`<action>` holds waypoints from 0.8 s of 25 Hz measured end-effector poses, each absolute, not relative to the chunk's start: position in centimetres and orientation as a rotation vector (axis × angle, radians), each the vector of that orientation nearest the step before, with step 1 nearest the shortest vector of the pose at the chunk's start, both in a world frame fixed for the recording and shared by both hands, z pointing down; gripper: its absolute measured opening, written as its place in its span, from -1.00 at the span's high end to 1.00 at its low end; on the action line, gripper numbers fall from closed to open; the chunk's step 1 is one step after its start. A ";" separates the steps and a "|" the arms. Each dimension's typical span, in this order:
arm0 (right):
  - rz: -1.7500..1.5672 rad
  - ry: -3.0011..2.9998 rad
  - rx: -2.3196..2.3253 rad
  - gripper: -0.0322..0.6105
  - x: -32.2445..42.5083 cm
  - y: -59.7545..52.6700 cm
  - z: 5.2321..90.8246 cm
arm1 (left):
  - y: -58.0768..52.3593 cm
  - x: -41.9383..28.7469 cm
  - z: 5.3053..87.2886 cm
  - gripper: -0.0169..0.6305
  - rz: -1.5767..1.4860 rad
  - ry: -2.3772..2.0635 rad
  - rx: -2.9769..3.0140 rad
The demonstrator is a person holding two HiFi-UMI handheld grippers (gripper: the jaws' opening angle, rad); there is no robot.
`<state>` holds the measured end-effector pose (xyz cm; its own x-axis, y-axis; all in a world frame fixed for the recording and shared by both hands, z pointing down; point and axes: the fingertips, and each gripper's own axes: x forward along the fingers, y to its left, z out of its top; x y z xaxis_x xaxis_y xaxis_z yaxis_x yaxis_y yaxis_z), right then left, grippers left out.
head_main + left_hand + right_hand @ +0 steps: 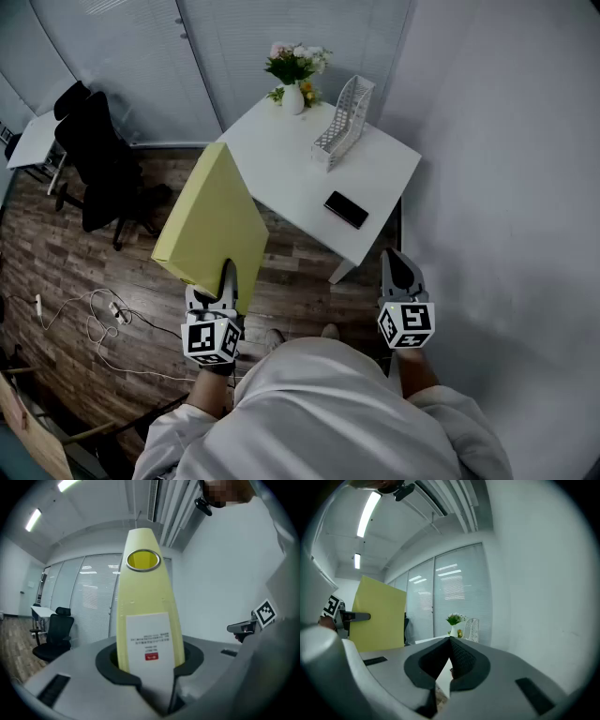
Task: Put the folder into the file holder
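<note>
Wood floor (pixel 56 309), white table (pixel 281 159), black chair (pixel 98 159), blinds (pixel 234 56).

White table (pixel 281 159) with white file holder (pixel 344 122), flower vase (pixel 293 97), black phone (pixel 346 209).

Ceiling tube lights (pixel 367 513) — fisheye-dark corners

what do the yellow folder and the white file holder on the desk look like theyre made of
Folder: probably stiff board under a matte yellow cover. Its faces stay flat with no glare, and the spine's finger hole has a shiny, metal-looking ring.
File holder: white with slotted, see-through walls, so either moulded plastic or painted metal; it is too small to tell which.
</note>
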<state>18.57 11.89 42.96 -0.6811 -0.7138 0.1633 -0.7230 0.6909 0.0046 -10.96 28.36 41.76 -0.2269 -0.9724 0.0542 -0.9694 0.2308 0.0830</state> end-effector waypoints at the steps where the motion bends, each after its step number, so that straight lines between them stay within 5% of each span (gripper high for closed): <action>1: 0.091 -2.746 1.175 0.87 18.7 11.8 43.1 | 28.2 -10.8 41.9 0.45 -0.047 -2.387 1.891; 20: 0.146 -2.766 1.119 0.86 22.5 8.6 45.0 | 24.1 -7.7 42.8 0.45 -0.039 -2.390 1.853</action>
<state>22.46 8.59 45.02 -0.7091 -0.6823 0.1782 -0.6972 0.7161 -0.0324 -7.74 24.14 42.81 -0.2452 -0.9664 0.0769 -0.9634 0.2518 0.0921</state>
